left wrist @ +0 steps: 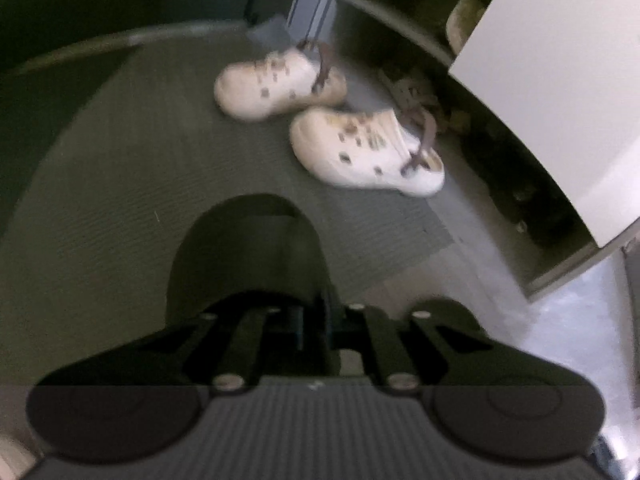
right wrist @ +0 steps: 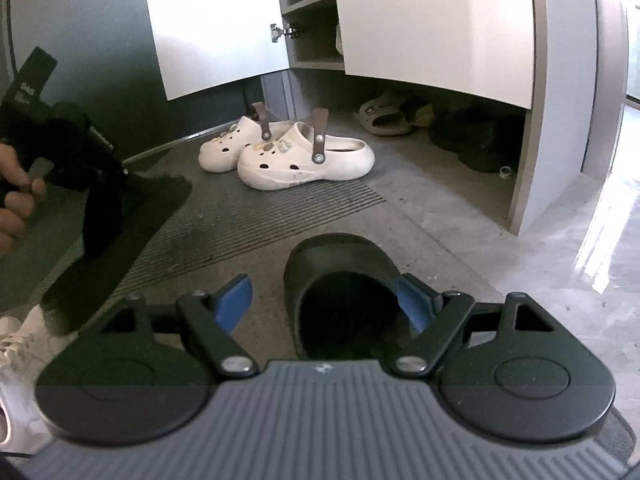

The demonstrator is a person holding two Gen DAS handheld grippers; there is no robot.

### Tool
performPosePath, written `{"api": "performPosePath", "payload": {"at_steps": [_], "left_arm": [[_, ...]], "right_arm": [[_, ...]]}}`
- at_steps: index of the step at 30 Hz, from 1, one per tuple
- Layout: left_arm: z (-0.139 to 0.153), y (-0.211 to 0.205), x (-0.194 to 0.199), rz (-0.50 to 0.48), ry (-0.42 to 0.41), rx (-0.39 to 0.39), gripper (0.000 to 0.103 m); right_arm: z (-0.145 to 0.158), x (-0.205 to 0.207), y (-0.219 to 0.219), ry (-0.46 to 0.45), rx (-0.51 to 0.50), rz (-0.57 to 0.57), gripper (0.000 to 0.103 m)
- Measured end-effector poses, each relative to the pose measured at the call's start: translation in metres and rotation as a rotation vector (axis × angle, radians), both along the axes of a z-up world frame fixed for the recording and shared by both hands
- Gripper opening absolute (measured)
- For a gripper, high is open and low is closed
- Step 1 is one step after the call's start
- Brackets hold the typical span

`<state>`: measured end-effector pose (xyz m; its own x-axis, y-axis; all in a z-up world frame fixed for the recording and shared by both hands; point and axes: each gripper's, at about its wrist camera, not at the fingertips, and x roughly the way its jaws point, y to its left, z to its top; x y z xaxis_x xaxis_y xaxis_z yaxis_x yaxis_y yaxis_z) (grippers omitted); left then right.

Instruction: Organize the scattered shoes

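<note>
Between the near-closed fingers of the left gripper [left wrist: 314,322], a black slipper [left wrist: 248,252] is being pinched by its back edge. The right view shows it hanging toe-down off the floor, probably so it can be carried.

The right gripper [right wrist: 326,302] is holding its blue fingers [right wrist: 236,300] wide, straddling the heel of a second black slipper [right wrist: 340,264] that is lying on the bare floor, toe pointing far. The right finger is sitting at the rim; I cannot tell if it is touching. That spread is likely leaving room to close on the heel wall.

Farther off, two white clogs [right wrist: 288,152] are standing side by side on the mat [right wrist: 248,216]. Right of them the cabinet [right wrist: 436,20] is standing open, its low bay [right wrist: 440,160] already sheltering other slippers, seemingly where pairs are being gathered.
</note>
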<state>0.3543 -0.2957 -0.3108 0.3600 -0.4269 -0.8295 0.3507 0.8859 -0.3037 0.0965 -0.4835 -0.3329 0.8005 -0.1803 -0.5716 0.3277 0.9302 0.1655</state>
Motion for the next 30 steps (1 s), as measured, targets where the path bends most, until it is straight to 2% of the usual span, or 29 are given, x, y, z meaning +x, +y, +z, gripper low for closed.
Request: {"api": "performPosePath", "payload": {"at_steps": [5,9,12,15,16,17,19,24,27,30], "left_arm": [[-0.029,-0.004,-0.027,0.006,0.094,0.0,0.011],[-0.051,-0.001,-0.043,0.001,0.12,-0.024,0.013],[-0.052,-0.007,-0.051,-0.053,0.098,-0.013,0.015],[-0.053,-0.014,-0.058,-0.106,0.076,-0.003,0.031],[-0.053,-0.016,-0.061,-0.124,0.068,0.001,0.042],[-0.052,-0.018,-0.063,-0.139,0.063,0.003,0.058],[-0.044,-0.015,-0.069,-0.155,0.055,-0.006,0.071],[-0.018,0.003,-0.082,-0.185,0.026,-0.004,0.078],[0.004,0.016,-0.096,-0.233,-0.048,-0.009,0.083],[0.022,0.034,-0.104,-0.221,-0.118,0.014,0.092]], "right_arm": [[-0.003,-0.009,0.0,0.013,0.014,-0.013,0.082],[-0.007,-0.013,0.004,0.026,0.034,-0.009,0.082],[-0.008,-0.015,0.008,0.034,0.036,0.005,0.082],[-0.009,-0.017,0.014,0.041,0.041,0.02,0.082],[-0.008,-0.017,0.016,0.043,0.046,0.024,0.082],[-0.008,-0.018,0.017,0.043,0.047,0.026,0.082],[-0.008,-0.019,0.02,0.042,0.049,0.029,0.082],[-0.01,-0.02,0.028,0.05,0.06,0.047,0.082],[-0.015,-0.016,0.034,0.069,0.076,0.055,0.082],[-0.021,-0.005,0.047,0.082,0.09,0.098,0.082]]}}
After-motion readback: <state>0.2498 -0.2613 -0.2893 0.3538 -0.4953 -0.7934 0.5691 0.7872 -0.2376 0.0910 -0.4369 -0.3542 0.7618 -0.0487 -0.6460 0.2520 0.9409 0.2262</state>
